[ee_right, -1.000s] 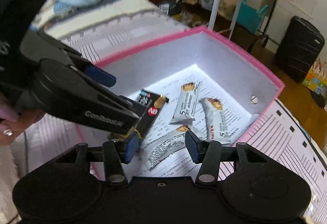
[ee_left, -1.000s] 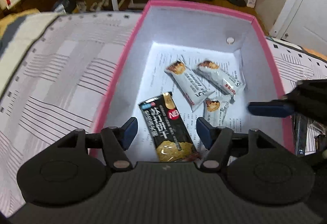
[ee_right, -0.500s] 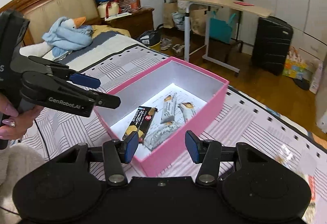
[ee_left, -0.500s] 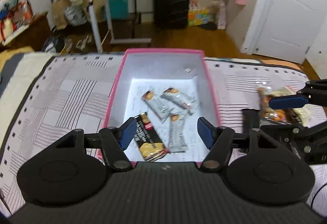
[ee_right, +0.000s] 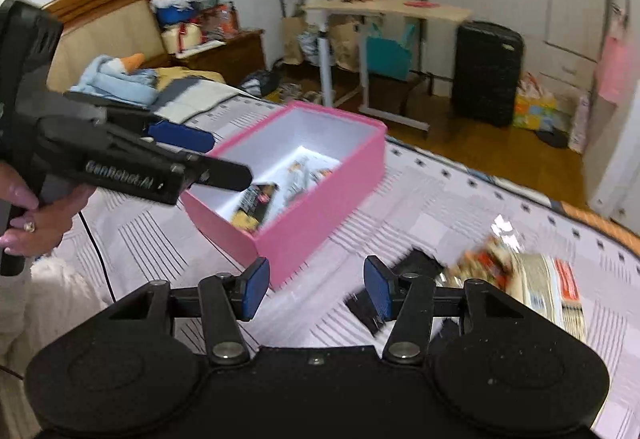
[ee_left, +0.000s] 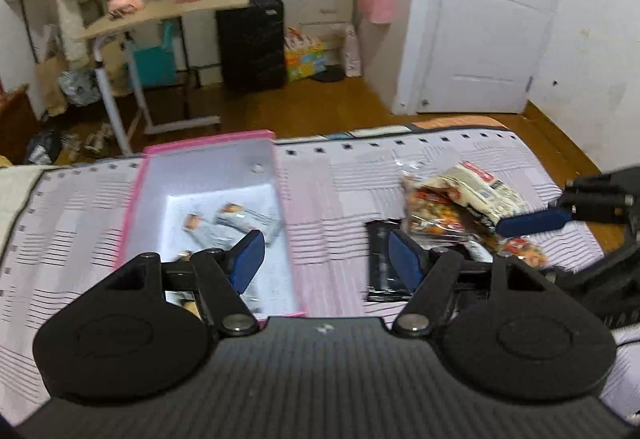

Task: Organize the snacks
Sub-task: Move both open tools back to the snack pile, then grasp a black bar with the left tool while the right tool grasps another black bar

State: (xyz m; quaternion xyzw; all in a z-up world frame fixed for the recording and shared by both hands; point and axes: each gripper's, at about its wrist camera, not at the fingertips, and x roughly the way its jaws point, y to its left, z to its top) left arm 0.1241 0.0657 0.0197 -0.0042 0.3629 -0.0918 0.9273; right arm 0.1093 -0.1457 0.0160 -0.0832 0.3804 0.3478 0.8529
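A: Logged the tongs first. Left gripper (ee_left: 324,259) stood wide open, nothing between its blue pads (ee_left: 249,255). Right gripper (ee_right: 312,289) likewise spread and empty.

B: And where did the loose snacks lie?

A: All places taken from the pink box (ee_right: 320,207). The black packet (ee_left: 380,267) lay flat on the bedspread (ee_left: 340,179) just to the right of the box, near its front corner. In the left wrist view it sat partly behind the left gripper's right-hand finger; in the right wrist view it sat just beyond the right gripper's right-hand finger. Its long axis seemed to run along the box's long side, roughly in line with both sets of fingers.

B: Which hand was nearer?

A: Judged the right one, since it hung on that side of the box with the packet almost under it. Not certain; the frames were blurred.

B: Further out?

A: A heap of crinkled, glossy bags (ee_left: 452,203), orange and cream, lay farther right of the box, touching or overlapping the black packet's far end.

B: Inside the box?

A: White smooth lining, stiff walls. Several slim silver bars (ee_left: 244,219) and one black-and-gold packet (ee_right: 256,205) lay flat on the floor.

B: Handling?

A: Thin film, slippery and flat; probably needs a pinch across the short width.
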